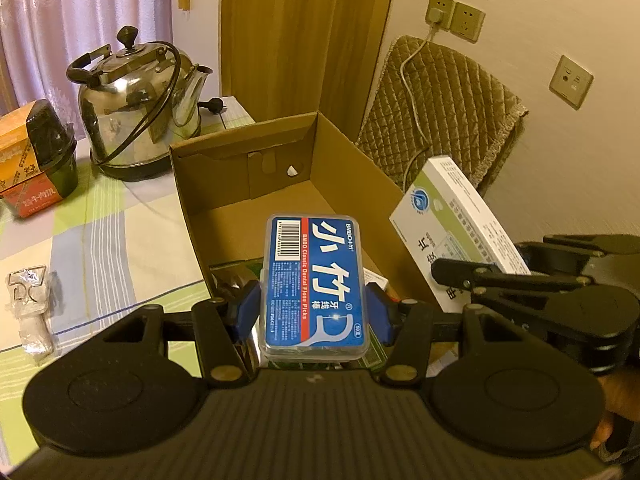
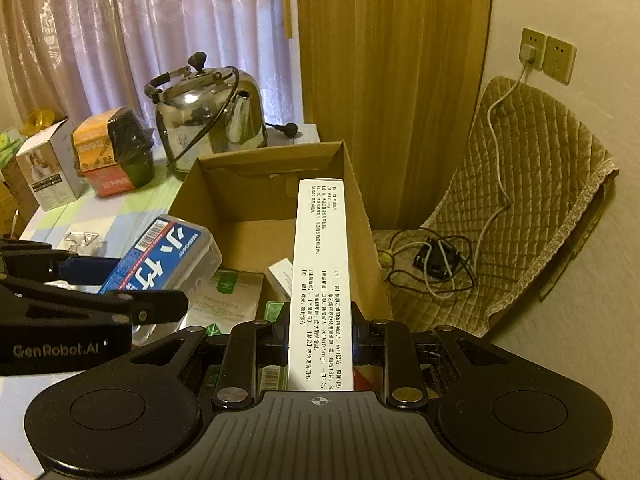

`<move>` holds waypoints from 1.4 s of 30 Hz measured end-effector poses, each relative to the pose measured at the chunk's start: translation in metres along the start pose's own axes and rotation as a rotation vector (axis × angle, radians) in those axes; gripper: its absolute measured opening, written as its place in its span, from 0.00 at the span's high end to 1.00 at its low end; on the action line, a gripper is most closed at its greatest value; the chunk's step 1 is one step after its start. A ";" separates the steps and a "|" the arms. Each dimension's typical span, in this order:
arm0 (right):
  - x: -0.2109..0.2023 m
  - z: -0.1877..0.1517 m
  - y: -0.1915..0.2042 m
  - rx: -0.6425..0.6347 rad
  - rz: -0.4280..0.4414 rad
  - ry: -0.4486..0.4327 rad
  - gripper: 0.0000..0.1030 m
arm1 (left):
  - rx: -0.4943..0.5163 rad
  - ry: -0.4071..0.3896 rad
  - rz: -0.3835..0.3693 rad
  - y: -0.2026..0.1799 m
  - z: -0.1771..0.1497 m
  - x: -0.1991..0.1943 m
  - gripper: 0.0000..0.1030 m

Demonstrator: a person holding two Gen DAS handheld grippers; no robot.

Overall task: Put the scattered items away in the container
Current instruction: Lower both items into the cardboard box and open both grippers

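Floss case [image 1: 314, 284] is clamped between the fingers of the left gripper [image 1: 314, 312] above the near end of the one cardboard box [image 1: 340, 152]. One white carton [image 2: 320, 280] is pinched by the right gripper [image 2: 320, 340] over the same box, where several packets [image 2: 224, 300] are seen, too overlapped to count. One kettle [image 1: 140, 108] is seen on the table [image 1: 120, 220] behind.

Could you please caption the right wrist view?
Right gripper holds a white box over the cardboard box.
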State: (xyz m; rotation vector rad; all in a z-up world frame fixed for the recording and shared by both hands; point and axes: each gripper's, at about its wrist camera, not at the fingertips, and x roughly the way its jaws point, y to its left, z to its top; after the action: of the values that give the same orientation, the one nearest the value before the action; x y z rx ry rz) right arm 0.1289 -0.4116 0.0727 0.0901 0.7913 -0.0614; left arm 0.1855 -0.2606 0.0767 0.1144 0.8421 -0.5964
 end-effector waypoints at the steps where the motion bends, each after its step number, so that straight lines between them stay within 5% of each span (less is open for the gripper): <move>1: 0.001 0.000 0.000 -0.001 0.000 0.001 0.73 | -0.004 0.000 0.000 0.001 0.001 0.001 0.50; 42: 0.018 0.006 0.014 -0.023 0.025 -0.020 0.73 | -0.063 -0.006 0.036 0.033 -0.015 -0.003 0.43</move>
State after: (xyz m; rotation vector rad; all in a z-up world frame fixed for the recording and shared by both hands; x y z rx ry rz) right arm 0.1473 -0.3991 0.0647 0.0771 0.7706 -0.0298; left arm 0.1918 -0.2263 0.0644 0.0706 0.8504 -0.5363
